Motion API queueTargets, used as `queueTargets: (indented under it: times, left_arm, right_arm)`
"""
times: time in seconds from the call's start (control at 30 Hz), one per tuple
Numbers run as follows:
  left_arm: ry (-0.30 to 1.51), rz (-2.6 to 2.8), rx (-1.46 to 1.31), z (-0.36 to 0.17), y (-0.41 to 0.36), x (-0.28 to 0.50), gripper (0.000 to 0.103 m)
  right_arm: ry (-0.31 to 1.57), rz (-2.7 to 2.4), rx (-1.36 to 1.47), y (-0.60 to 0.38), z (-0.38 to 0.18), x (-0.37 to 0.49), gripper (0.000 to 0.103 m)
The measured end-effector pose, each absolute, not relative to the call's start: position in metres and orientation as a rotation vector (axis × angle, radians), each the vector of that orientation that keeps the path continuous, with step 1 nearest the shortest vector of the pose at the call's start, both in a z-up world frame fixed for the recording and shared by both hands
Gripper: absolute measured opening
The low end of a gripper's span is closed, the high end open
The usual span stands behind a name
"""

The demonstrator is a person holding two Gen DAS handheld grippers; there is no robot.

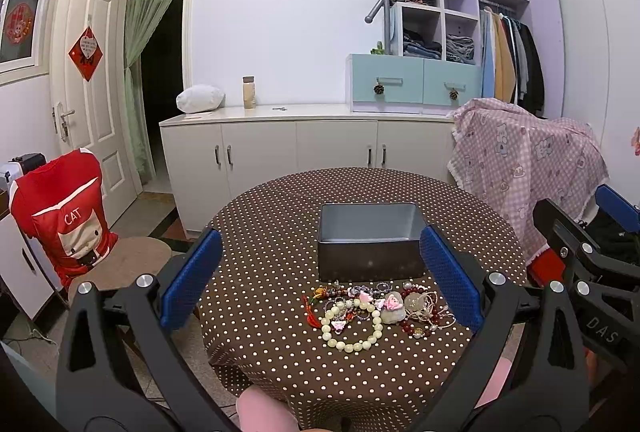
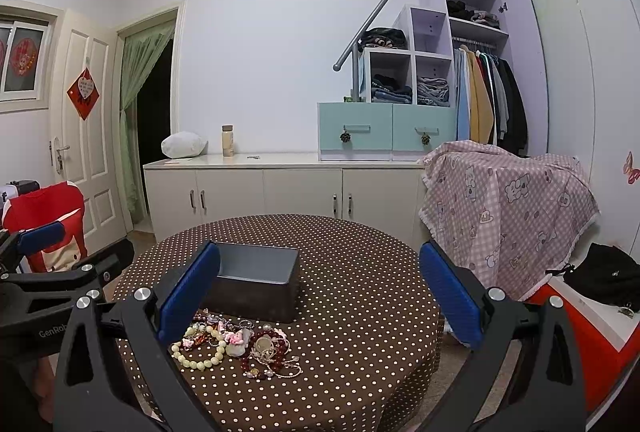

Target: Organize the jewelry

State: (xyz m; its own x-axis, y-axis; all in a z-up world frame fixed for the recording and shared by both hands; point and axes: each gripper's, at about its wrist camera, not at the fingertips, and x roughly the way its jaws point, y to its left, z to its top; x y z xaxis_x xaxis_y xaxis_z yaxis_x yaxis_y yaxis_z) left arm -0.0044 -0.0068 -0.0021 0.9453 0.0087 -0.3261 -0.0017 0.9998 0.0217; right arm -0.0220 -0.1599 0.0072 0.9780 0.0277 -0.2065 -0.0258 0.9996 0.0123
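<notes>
Brown cloth with white dots is covering the round table (image 1: 280, 232), and a grey metal tin (image 1: 371, 246) is sitting open on it toward the middle. Just in front of the tin, a pile of jewelry (image 1: 376, 308) is lying tangled on the cloth: a bracelet of pale round beads (image 1: 352, 328), dark red beads, pink charms and thin cords. From the right wrist camera the same pile (image 2: 240, 346) is showing left of centre, close to the tin's (image 2: 256, 282) front wall but apart from it.

Behind the table a long white cabinet (image 1: 304, 147) is running along the wall, with a white pillow (image 1: 200, 98) and a bottle (image 1: 249, 92) on its top. Blue drawers (image 1: 412, 83) and open shelves of folded clothes are standing at its right end, next to hanging coats. A pink checked sheet (image 1: 524, 163) is draped to the right, and a chair with a red cover (image 1: 60, 211) is standing to the left beside a white door (image 1: 86, 71).

Both tools are hovering above the near edge of the table. The left gripper (image 1: 320, 272) is spread wide, its blue pads (image 1: 192, 272) touching nothing, with the tin and pile framed between them. The right gripper (image 2: 320, 288) is likewise wide apart and holding nothing.
</notes>
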Motion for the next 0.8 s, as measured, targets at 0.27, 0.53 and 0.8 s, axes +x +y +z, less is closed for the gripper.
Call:
queueTargets:
  times: [0.27,0.53,0.8]
  left_arm:
    - [0.332,0.006,0.02,-0.0018,-0.0063,-0.0042,0.097]
    - [0.334,0.005,0.02,-0.0019,-0.0076,-0.0042,0.097]
    - [0.348,-0.007,0.012,-0.0045,-0.0086,-0.0055,0.097]
  right_arm:
    - [0.208,0.026,0.009,-0.1596,0.0074,-0.022,0.096]
    - [0.21,0.027,0.009,-0.1597,0.0071,-0.022,0.096]
    - [0.2,0.048,0.029,-0.1605,0.0006,-0.0233,0.096]
